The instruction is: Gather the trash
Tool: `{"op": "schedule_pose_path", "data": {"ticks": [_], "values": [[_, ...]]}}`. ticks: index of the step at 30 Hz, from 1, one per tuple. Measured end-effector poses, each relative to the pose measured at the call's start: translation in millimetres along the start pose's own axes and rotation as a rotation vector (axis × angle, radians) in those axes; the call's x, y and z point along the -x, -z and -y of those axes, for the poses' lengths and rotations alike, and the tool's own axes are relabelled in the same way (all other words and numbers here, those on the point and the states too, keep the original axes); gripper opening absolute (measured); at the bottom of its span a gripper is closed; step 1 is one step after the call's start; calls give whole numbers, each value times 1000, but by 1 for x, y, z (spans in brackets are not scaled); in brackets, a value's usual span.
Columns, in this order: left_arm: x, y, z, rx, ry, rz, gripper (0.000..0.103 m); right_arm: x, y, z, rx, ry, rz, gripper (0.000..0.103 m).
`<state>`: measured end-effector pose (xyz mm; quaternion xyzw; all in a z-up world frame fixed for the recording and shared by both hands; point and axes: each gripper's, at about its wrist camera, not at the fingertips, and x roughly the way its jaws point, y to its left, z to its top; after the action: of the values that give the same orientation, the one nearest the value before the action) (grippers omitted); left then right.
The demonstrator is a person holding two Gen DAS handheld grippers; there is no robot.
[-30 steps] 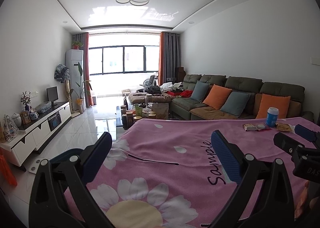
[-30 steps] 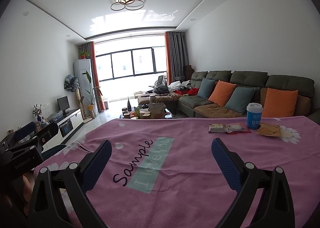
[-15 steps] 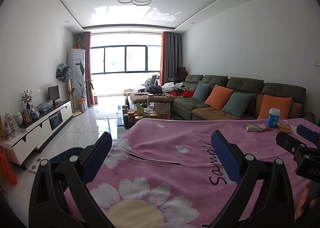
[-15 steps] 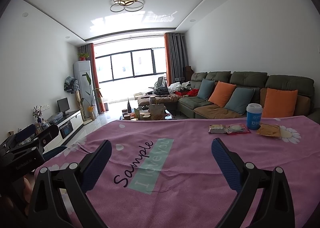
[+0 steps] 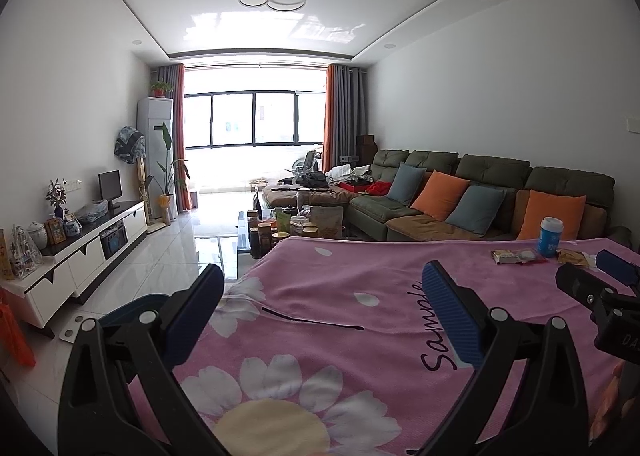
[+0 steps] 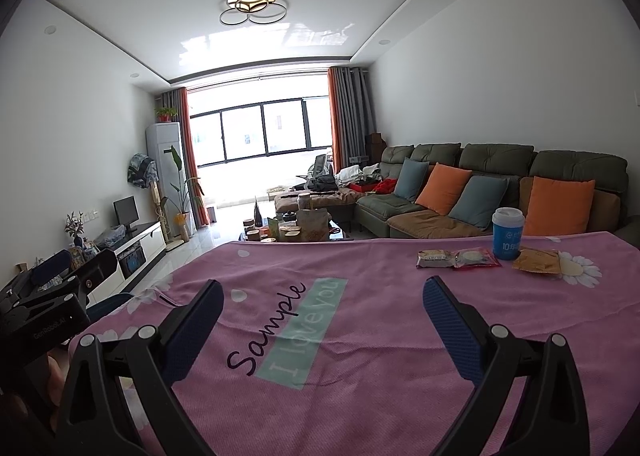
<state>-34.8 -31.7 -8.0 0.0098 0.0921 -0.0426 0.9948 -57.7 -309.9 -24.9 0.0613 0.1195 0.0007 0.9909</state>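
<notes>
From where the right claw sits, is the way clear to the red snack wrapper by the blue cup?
Probably yes. The right claw is open and empty, and only bare pink cloth lies between it and the red wrapper. The blue cup stands just behind the wrapper, not in the path.

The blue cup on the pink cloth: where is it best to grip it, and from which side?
Probably grip the blue cup with the right gripper around its upright round body, below the white lid, coming level from the near side, since wrappers lie at its base.

Both wrist views low over tablecloth [image 5: 344, 296], facing sofa [image 6: 480, 184].
</notes>
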Motion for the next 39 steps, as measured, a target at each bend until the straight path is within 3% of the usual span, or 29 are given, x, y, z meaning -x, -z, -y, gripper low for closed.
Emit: {"op": "schedule_pose_path", "data": {"ticks": [39], "values": [[-1, -1, 0, -2, -19, 6, 98, 1, 0, -2, -3, 6, 8, 96]]}}
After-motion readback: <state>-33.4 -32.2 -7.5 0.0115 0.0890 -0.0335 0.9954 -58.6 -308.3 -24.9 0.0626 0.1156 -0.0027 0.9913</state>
